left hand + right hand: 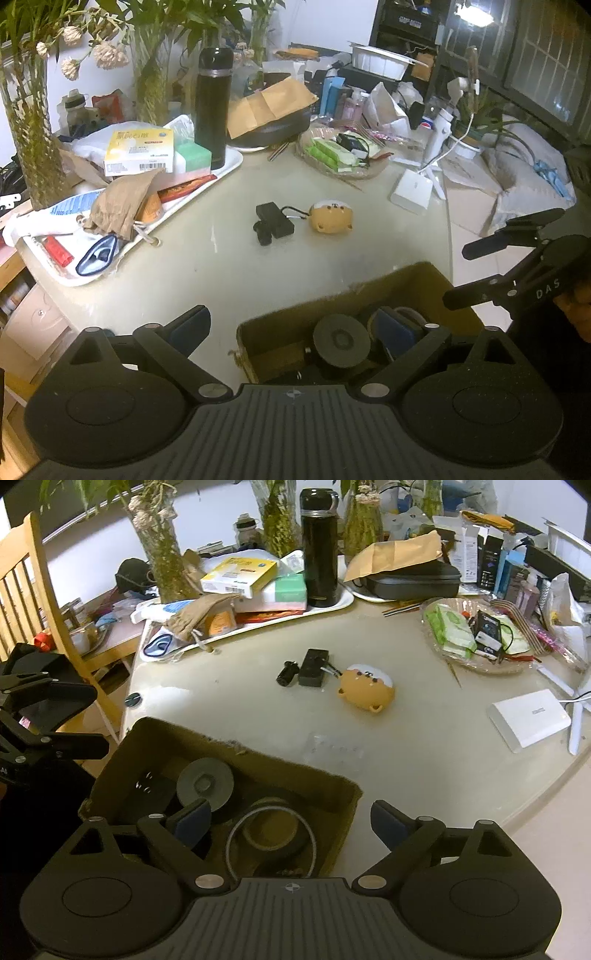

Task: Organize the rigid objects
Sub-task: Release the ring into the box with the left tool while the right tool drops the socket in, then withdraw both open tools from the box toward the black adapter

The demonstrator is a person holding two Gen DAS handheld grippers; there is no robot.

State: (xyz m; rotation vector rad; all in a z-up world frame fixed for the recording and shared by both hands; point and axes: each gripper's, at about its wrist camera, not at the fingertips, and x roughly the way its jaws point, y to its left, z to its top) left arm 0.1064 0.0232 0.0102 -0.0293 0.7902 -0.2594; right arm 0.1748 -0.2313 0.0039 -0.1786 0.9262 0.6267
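Both tongs are spread wide and hold nothing. The left tongs [295, 328] and right tongs [291, 819] hover over the cardboard box [332, 786] at the near edge of the table [229, 266]. The box holds a grey disc [205, 781] and a ring [271, 840]. On the table beyond lie a black case [314, 667], a small black cylinder [287, 674] and an orange bear-shaped case [367, 688].

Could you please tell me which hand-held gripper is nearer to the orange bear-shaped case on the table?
Right, though only slightly. The right hand-held gripper is over the box's right end, below the bear-shaped case; the left is over its left end.
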